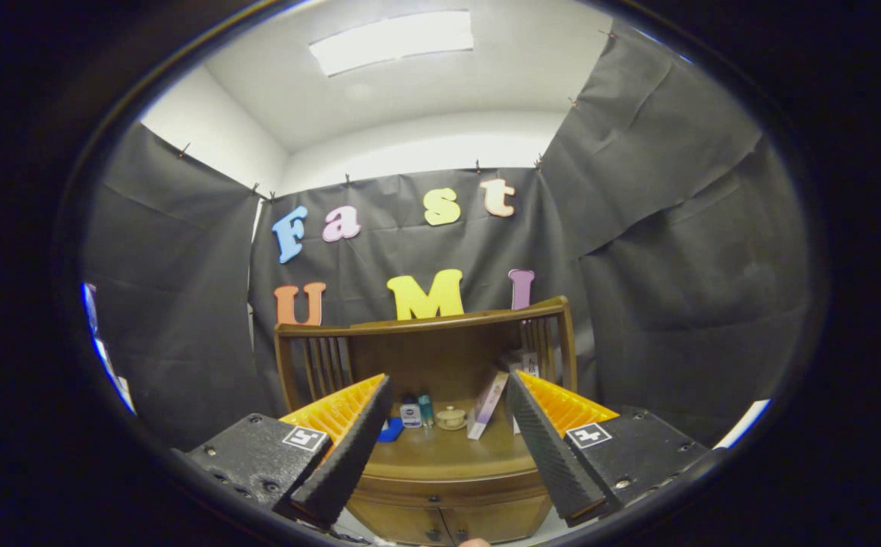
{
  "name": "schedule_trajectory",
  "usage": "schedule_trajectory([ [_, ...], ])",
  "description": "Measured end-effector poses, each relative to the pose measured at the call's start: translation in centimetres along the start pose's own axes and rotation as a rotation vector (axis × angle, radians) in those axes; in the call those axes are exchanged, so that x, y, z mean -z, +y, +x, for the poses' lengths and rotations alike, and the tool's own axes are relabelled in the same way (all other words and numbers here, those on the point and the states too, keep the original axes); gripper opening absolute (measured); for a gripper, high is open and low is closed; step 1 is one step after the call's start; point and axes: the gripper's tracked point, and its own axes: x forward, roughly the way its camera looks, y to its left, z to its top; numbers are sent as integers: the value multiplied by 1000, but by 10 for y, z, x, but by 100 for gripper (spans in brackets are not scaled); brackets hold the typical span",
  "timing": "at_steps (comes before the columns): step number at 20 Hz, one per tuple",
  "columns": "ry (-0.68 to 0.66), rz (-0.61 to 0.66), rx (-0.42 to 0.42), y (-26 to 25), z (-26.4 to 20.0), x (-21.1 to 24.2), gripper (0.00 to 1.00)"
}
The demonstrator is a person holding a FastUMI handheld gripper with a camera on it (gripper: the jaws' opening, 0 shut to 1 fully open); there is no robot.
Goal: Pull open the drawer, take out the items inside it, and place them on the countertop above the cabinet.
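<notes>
Your gripper (448, 425) hangs in the air with its two fingers spread wide apart and nothing between them, aimed at the wooden cabinet (440, 486) straight ahead. Take that cabinet as your landmark. Its countertop (440, 452) is a smooth brown wooden surface with a rounded front edge, and it shows in the gap between your fingers. A slatted wooden rail (421, 323) fences the back and both sides of the top.

On the countertop, toward the back, sit a small white-labelled bottle (410, 415), a slim teal bottle (426, 410) just beside it, and a small round pale jar (452, 417) near the middle. A flat blue item (391, 431) lies at the left of the top, partly behind your left finger. A tall pale box (486, 406) leans at the right of the jar.

Below the countertop the drawer (448, 485) front looks shut, flush with the cabinet's face; what lies inside is hidden. Under it are two door panels (448, 520).

Black cloth walls the booth behind and beside the cabinet, with a white ceiling and a bright light panel (393, 39) above.
</notes>
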Motion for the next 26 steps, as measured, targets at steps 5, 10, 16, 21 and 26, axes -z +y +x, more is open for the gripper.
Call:
schedule_trajectory([
  [5,9,21,-11,10,12,19,99],
  [10,23,9,16,10,27,56,99],
  [16,143,45,-16,25,57,141,99],
  [21,188,58,-31,31,84,202,96],
  [26,254,31,-37,32,102,271,93],
])
